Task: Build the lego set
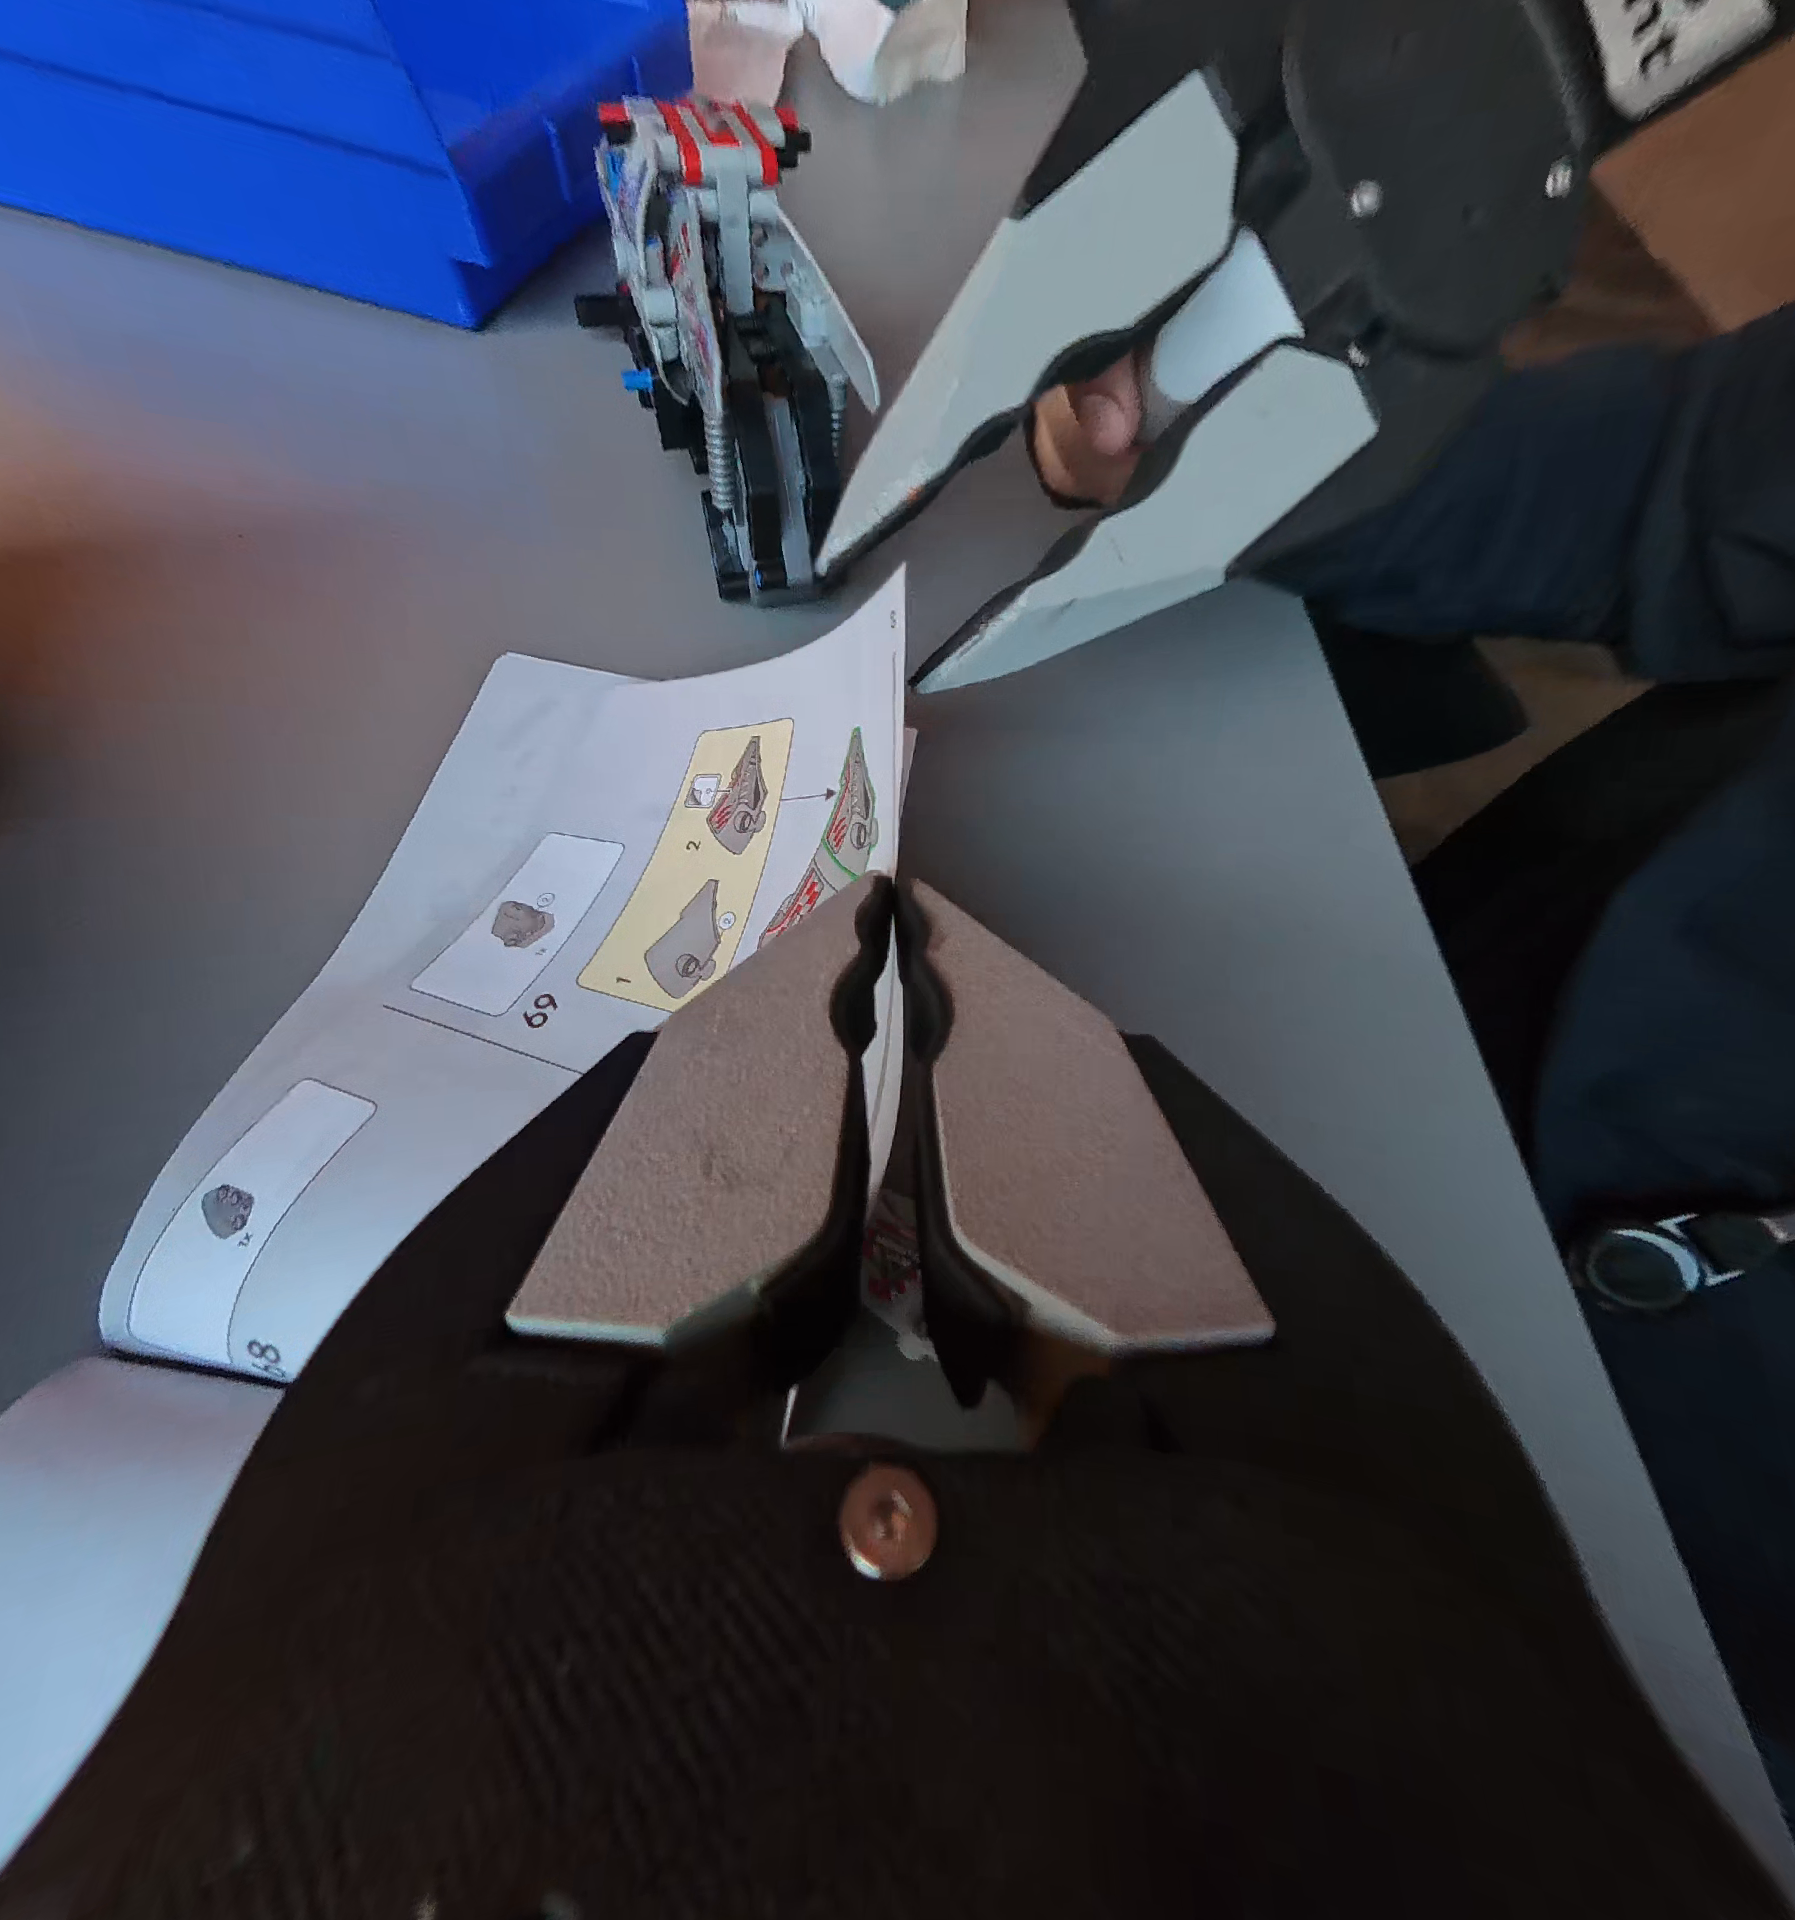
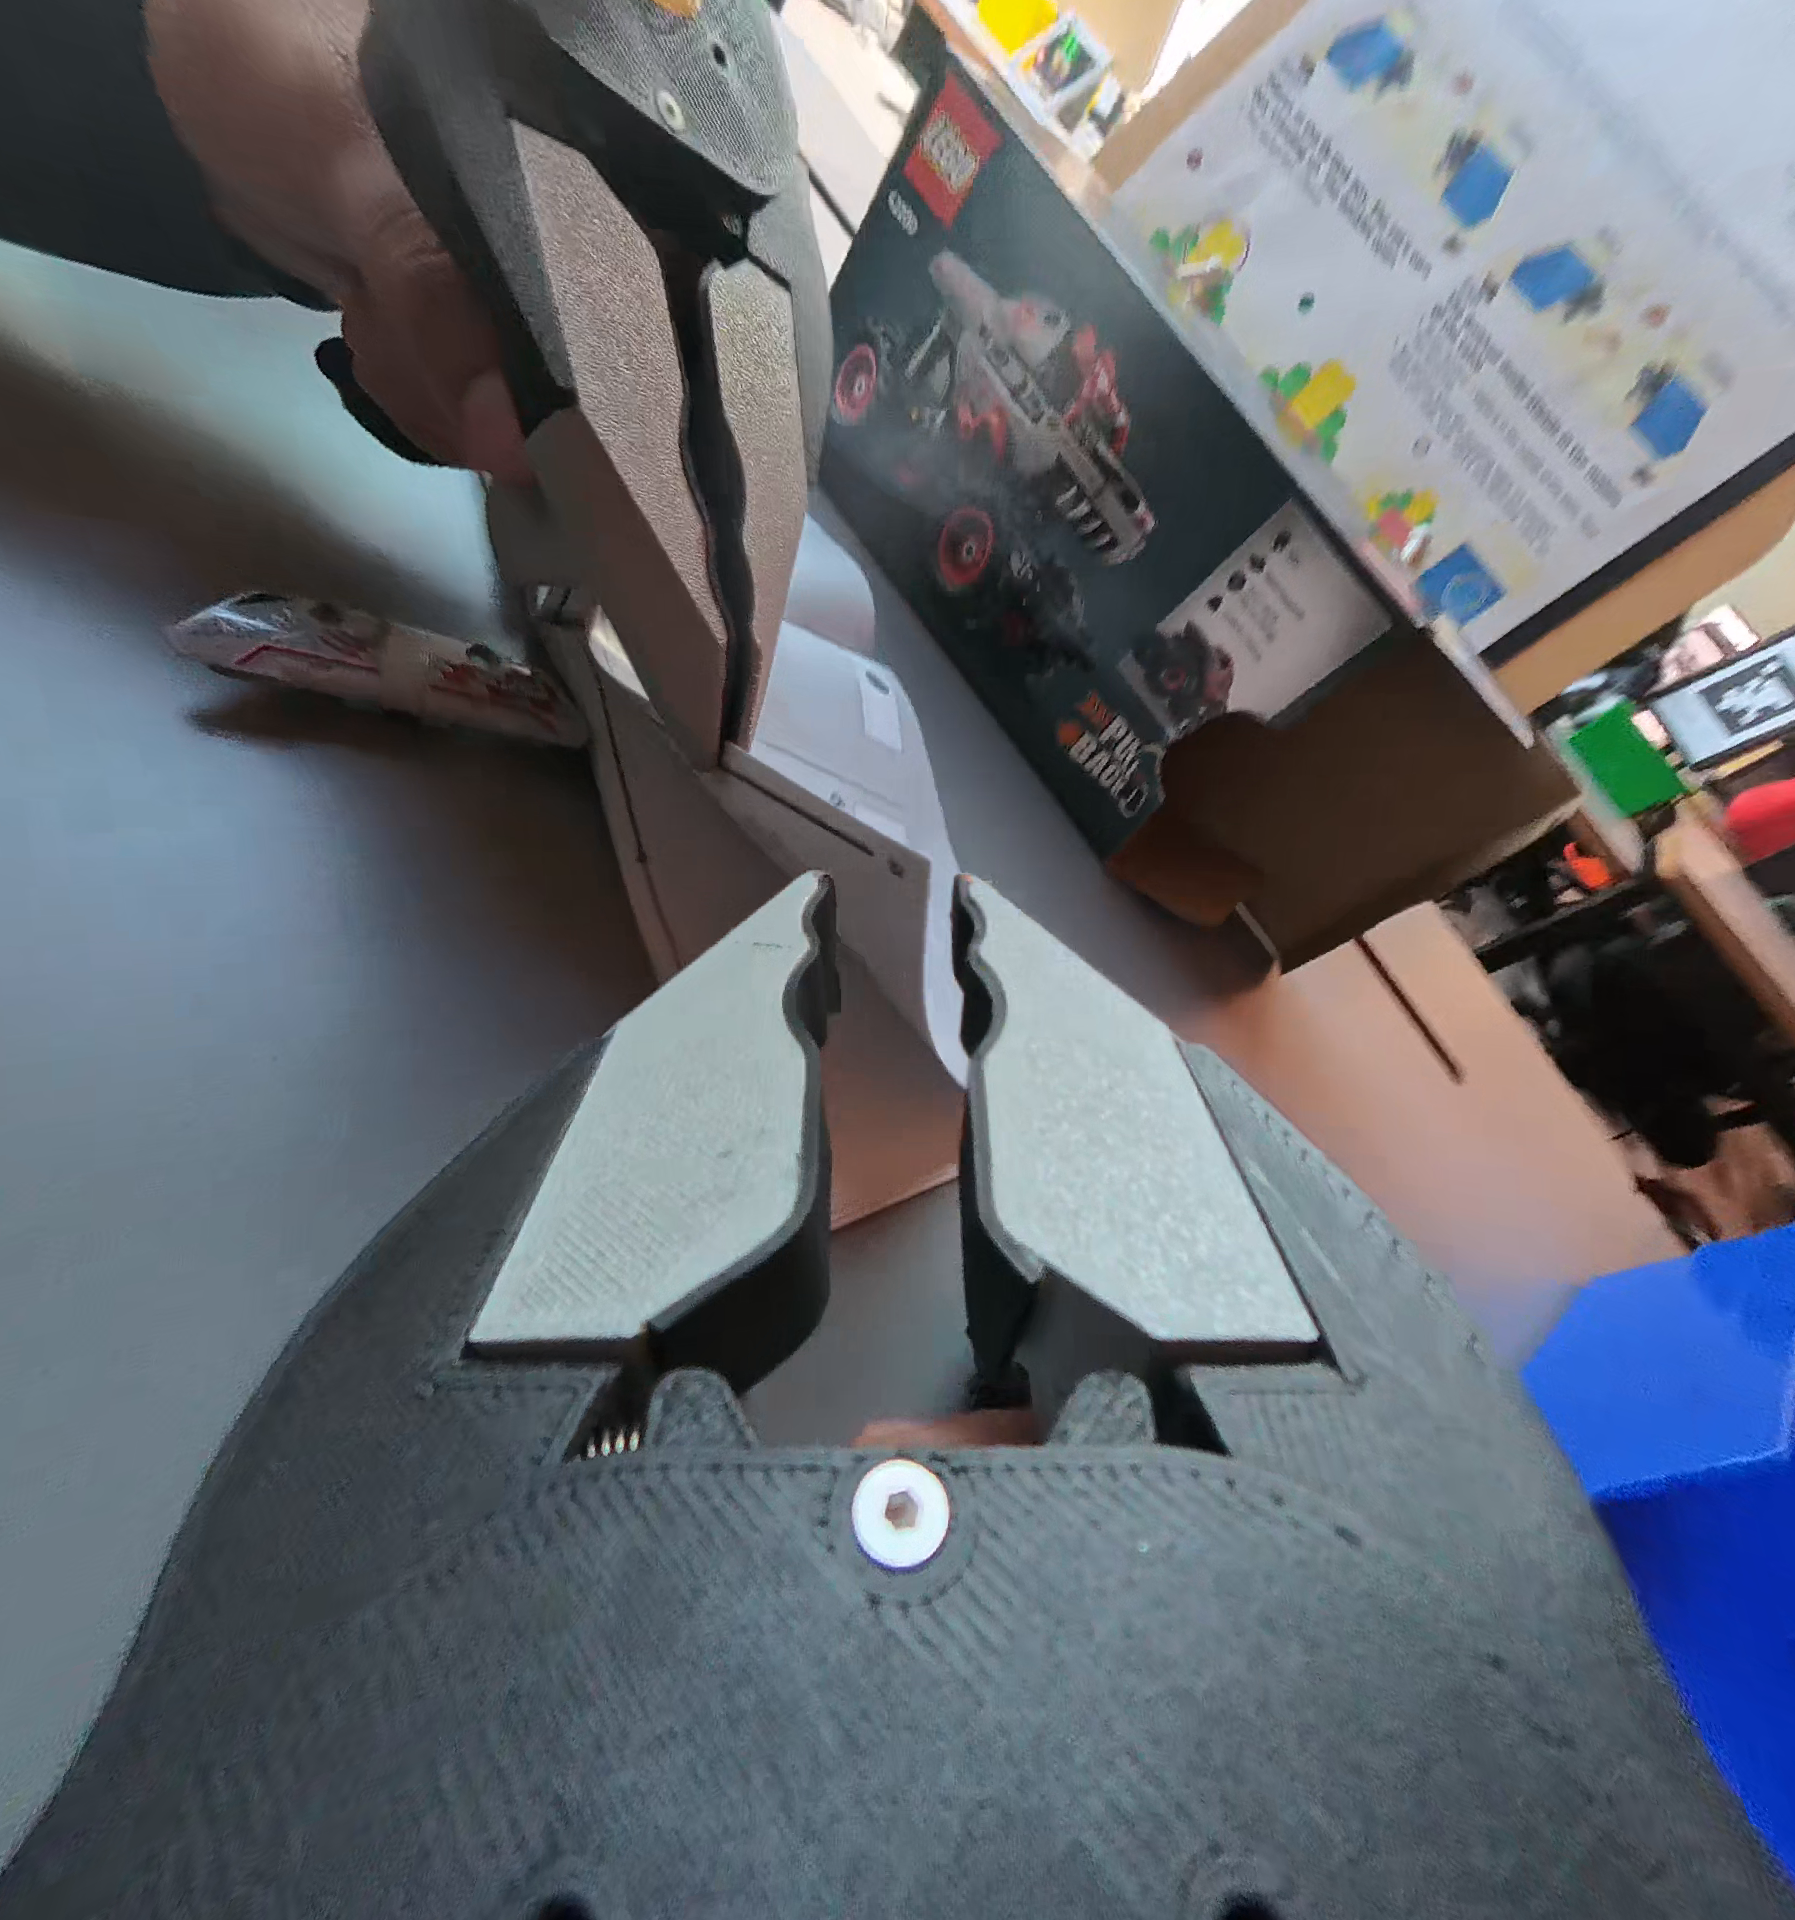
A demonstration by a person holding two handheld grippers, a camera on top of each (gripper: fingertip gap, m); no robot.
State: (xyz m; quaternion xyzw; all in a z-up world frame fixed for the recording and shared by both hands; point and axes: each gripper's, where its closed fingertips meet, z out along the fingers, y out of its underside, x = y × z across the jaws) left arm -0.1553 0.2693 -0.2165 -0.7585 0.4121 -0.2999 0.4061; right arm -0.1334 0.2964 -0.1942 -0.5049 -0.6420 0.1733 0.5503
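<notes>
The instruction booklet lies open on the grey table. My left gripper is shut on the raised edge of one booklet page, which stands up between its fingers. It also shows in the right wrist view, shut on the booklet. My right gripper is open and empty, its tips just short of the lifted page. In the left wrist view the right gripper hovers by the page's far corner. A partly built grey, black and red lego model stands beyond the booklet.
A blue bin sits at the back left and also shows in the right wrist view. The lego box stands behind the booklet. A flat white and red piece lies on the table. Crumpled white wrapping lies behind the model. My right fingertips sit around 5 centimetres from my left ones.
</notes>
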